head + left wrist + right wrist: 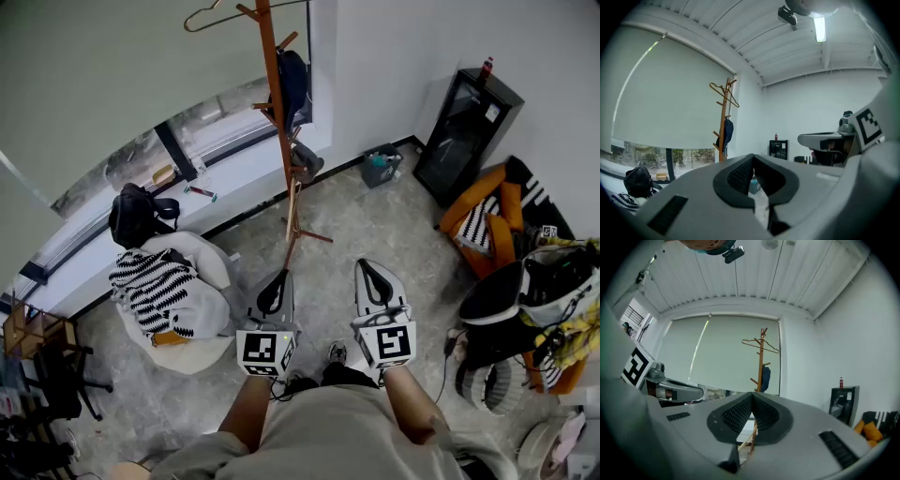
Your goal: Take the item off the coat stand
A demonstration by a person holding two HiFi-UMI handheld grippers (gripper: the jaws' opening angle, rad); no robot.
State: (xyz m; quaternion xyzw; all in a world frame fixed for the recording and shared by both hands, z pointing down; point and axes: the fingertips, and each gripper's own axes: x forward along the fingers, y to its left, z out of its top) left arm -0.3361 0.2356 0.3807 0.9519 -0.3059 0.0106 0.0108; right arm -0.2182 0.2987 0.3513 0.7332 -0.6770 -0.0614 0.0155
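Observation:
A wooden coat stand (277, 122) rises in front of me by the window wall. A dark blue item (292, 82) hangs from a peg partway up, and a bare hanger (212, 13) hangs at the top. My left gripper (279, 276) and right gripper (365, 266) are side by side, low and short of the stand's base, both shut with nothing in them. In the left gripper view the stand (723, 123) and blue item (727, 133) lie well beyond the closed tips (752, 161). The right gripper view shows the stand (761, 361) and blue item (764, 377) above its tips (752, 398).
A white beanbag (211, 272) with a striped cloth (150, 281) sits to the left, and a black backpack (136, 214) rests on the sill. A teal bin (382, 167), a black cabinet (464, 122) and orange cushions (483, 220) stand to the right.

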